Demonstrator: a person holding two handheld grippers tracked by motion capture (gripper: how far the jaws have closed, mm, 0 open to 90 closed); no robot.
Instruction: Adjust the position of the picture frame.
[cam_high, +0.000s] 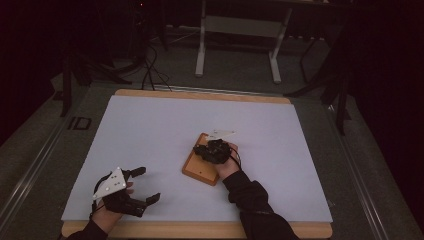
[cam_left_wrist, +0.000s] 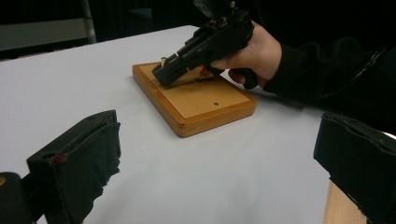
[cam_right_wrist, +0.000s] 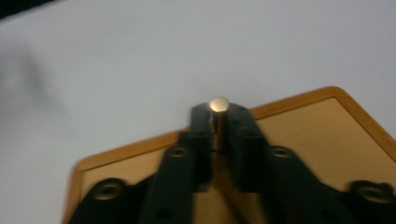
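High view: right gripper (cam_high: 214, 148) sat over the wooden board (cam_high: 200, 170) mid-counter (cam_high: 150, 130), its fingers hidden under hand & body; left gripper (cam_high: 142, 185) rested near the front edge, fingers wide, empty. Left gripper view: a peg (cam_left_wrist: 164, 59) barely showed behind the right fingers. Right gripper view: fingers narrow, flanking the upright peg (cam_right_wrist: 219, 112); contact unclear thru blur.

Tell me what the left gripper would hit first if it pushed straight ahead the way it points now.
Probably the wooden board, lying ahead of the open left gripper on the white table; depth is hard to judge.

Dim lab; cables (cam_high: 150, 65); equipment stands (cam_high: 240, 45)
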